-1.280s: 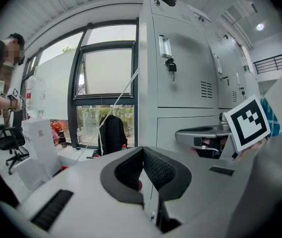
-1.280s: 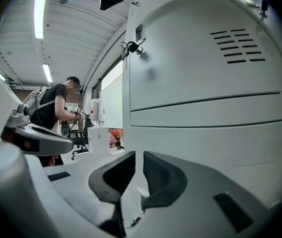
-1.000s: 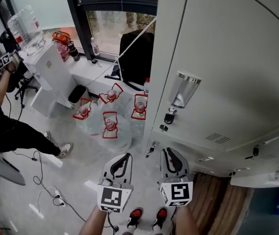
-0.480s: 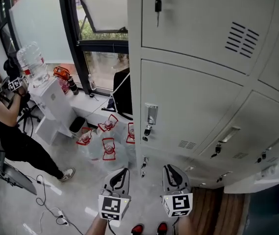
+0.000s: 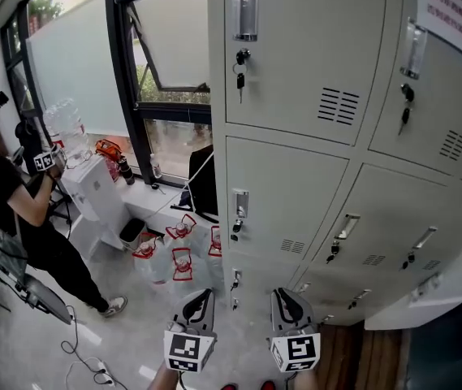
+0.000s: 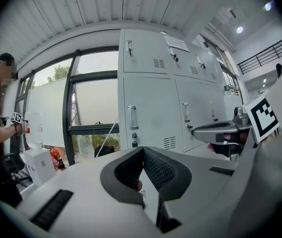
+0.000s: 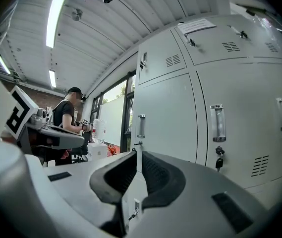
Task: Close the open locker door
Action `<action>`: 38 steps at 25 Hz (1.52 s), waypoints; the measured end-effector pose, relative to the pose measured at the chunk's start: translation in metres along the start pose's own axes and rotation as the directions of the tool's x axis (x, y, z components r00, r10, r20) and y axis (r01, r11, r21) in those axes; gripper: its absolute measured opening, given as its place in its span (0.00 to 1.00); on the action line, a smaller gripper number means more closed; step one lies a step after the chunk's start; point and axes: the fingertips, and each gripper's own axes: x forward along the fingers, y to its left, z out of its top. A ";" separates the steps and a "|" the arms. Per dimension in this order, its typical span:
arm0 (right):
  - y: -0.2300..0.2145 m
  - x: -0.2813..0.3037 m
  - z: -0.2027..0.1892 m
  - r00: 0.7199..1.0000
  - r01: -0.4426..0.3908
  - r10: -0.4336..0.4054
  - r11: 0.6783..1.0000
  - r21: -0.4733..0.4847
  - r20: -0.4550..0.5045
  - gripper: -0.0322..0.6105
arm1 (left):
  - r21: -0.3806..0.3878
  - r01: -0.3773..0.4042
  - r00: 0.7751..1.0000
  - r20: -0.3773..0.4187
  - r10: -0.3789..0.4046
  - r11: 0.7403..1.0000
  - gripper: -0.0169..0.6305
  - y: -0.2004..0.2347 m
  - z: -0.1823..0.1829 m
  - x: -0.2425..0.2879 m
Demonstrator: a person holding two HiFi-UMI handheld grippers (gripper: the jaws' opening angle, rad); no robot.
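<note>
Grey lockers (image 5: pixel 295 96) standing beside window (image 5: pixel 174 63); water jugs (image 5: pixel 180 262) sitting on floor (image 5: pixel 125 340); left tongs (image 5: pixel 202 299) resting together; right tongs (image 5: pixel 282 297) closing, nothing between.

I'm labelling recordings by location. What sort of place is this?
Probably a staff locker area in an office or workshop: a wall of pale metal lockers with keys hanging in the locks, a water dispenser by the big window, and spare water jugs on the floor.
</note>
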 end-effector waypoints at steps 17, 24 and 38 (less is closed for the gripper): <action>0.007 -0.092 0.011 0.999 0.003 -0.003 1.000 0.001 0.035 0.11 | 0.010 -0.015 1.000 0.022 0.015 1.000 0.06 -0.032 0.010 -0.072; 0.007 -0.104 0.012 1.000 0.004 -0.004 1.000 0.008 0.031 0.10 | 0.006 -0.009 0.999 0.032 0.009 1.000 0.06 -0.041 0.013 -0.076; 0.009 -0.117 0.007 1.000 -0.002 0.002 1.000 0.017 0.029 0.10 | 0.001 0.007 1.000 0.015 -0.007 1.000 0.06 -0.056 0.006 -0.080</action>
